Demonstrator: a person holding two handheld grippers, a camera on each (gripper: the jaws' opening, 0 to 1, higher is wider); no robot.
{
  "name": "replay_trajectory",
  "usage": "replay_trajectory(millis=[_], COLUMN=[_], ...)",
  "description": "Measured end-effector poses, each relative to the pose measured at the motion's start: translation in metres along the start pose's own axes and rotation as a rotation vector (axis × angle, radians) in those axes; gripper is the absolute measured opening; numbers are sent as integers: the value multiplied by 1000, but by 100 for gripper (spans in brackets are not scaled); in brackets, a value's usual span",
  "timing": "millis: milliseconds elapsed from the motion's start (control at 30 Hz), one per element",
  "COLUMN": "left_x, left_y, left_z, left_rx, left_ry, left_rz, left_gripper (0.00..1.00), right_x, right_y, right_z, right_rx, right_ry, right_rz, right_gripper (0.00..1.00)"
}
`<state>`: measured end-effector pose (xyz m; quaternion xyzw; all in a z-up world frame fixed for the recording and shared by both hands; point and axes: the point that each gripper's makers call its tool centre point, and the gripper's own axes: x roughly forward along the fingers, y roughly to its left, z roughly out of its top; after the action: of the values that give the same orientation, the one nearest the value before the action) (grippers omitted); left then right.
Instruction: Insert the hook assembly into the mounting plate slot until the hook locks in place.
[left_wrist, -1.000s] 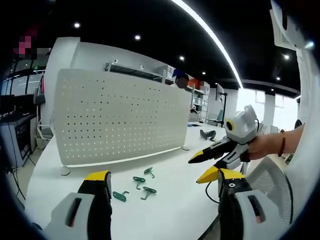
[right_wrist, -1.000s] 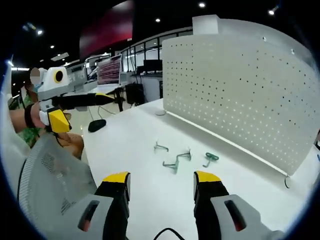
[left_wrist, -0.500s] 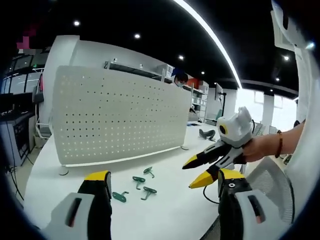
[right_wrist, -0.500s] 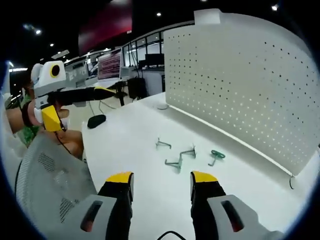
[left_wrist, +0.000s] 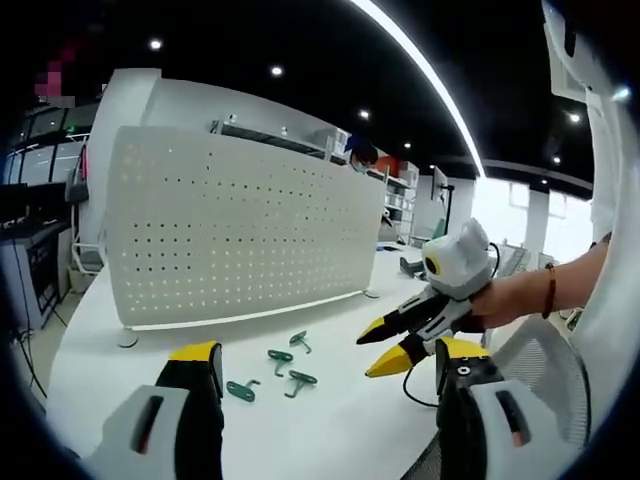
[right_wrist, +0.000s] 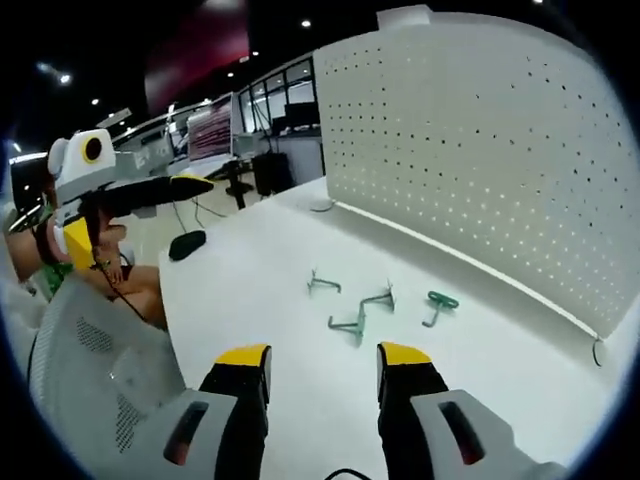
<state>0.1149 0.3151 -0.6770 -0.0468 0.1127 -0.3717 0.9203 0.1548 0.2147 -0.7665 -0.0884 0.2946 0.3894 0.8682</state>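
A white perforated mounting plate stands upright at the back of the white table. Several green hooks lie loose in front of it, among them one near another. My left gripper is open, low over the table's near edge, with nothing between its jaws. The right gripper reaches in from the right, open and empty, just right of the hooks. In the right gripper view the plate rises at the right, hooks lie ahead of my open right gripper, and the left gripper hangs open at the left.
A mesh chair back sits close at the table's near side. A dark mouse-like object lies on the table's left part. A person's hand holds the right gripper. Desks with monitors stand behind.
The right gripper has moved left and down toward the hooks. Its view has drawn closer to the plate and hooks. The left gripper has hardly moved.
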Motion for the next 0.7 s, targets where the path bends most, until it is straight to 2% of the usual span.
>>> replay_trajectory(millis=[233, 400, 567, 700], left_x=[-1, -1, -1, 1], left_y=[0, 2, 5, 4], left_z=[-1, -4, -4, -7], left_rx=[1, -5, -16, -19], left_ry=[-1, -1, -11, 0], left_rz=[7, 7, 18, 12], left_gripper=[90, 90, 90, 90], right_x=[9, 17, 22, 27], right_y=[-2, -4, -9, -12], right_z=[0, -7, -6, -8], right_rx=[-16, -41, -12, -11], right_ry=[20, 63, 65, 95], right_rz=[8, 14, 7, -4], right_gripper=[42, 42, 40, 39])
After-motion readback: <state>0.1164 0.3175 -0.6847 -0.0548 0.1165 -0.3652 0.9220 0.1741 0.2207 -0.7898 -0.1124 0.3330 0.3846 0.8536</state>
